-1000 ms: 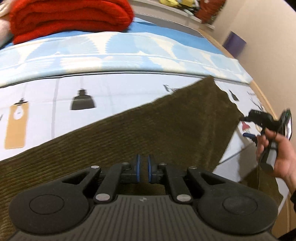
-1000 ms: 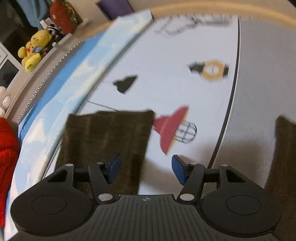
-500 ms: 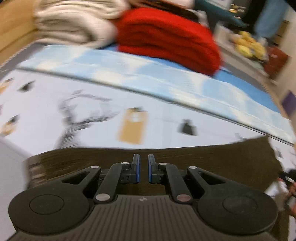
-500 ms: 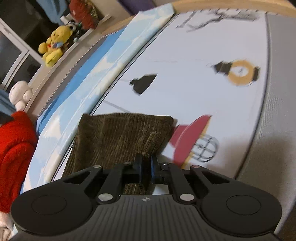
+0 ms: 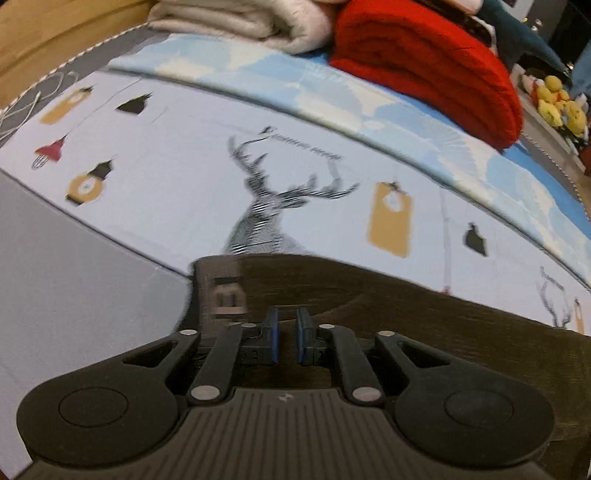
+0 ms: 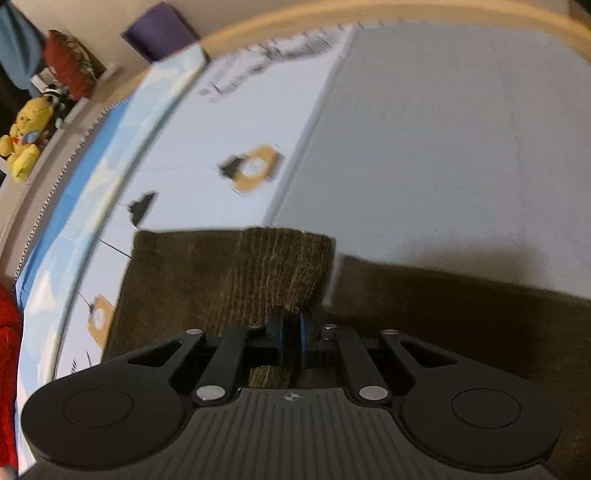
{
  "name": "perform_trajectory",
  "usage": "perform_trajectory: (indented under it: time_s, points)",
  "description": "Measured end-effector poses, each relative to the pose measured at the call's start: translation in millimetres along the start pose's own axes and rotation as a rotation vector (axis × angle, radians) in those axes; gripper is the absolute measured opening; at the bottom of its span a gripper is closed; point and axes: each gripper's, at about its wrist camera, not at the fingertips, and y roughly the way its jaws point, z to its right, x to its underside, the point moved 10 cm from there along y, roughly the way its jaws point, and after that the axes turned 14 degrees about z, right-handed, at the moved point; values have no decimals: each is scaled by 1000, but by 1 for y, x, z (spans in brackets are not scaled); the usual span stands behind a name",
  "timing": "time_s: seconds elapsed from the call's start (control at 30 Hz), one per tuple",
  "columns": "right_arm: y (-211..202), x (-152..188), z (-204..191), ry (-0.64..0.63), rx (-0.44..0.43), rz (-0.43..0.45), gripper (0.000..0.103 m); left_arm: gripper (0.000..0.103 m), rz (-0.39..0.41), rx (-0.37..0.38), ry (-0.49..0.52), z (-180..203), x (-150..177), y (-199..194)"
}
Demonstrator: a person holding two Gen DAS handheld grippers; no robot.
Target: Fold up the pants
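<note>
Dark olive corduroy pants (image 5: 424,317) lie on a printed bed sheet (image 5: 295,177). In the left wrist view their waistband end with a sewn label (image 5: 227,301) is just ahead of my left gripper (image 5: 286,338), whose blue pads are nearly together over the cloth. In the right wrist view my right gripper (image 6: 291,338) is shut on the hem of a pant leg (image 6: 280,269) and holds it lifted over the rest of the pants (image 6: 461,314).
A folded red blanket (image 5: 424,62) and a cream blanket (image 5: 243,18) lie at the far side of the bed. Yellow plush toys (image 6: 22,144) sit on a ledge beyond. A wooden bed frame (image 6: 424,14) curves round the mattress.
My right gripper closed on the pant leg hem and carried it over towards the grey part of the sheet. My left gripper swung left along the pants to the waistband end.
</note>
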Motion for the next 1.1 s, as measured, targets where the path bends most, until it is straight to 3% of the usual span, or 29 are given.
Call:
perform_trajectory:
  time_s: [0.1,0.17,0.23,0.37,0.47,0.53,0.67,0.87,0.93,1.0,1.1]
  points:
    - [-19,-14,-3,-65,25,101,16,42,11,-29,-4,-27,3,8]
    - [-35,-21,-18,-128,15,182,27,48,25,-42,-30,-43,2,11]
    - [-43,-20,-45,-182,-59,211,35,52,31,-57,-71,-56,1,15]
    - [-39,23,-111,-253,-260,95,48,63,57,-59,-137,-59,-10,21]
    - [-27,73,-162,-263,-388,-64,50,68,56,-33,-143,-45,-14,30]
    - [-22,101,-187,-261,-427,-135,50,69,45,-33,-98,-34,-12,39]
    - [-5,143,-224,-291,-424,-199,52,76,29,-64,2,-21,-6,57]
    - [19,169,-241,-293,-327,-182,53,76,-17,-129,43,-30,5,80]
    - [19,170,-246,-311,-318,-148,57,75,-42,-124,19,-34,10,88]
    - [20,175,-252,-354,-323,-127,68,72,-37,-122,53,-31,11,91]
    - [23,176,-259,-454,-318,-93,66,61,-18,-129,75,-30,8,94]
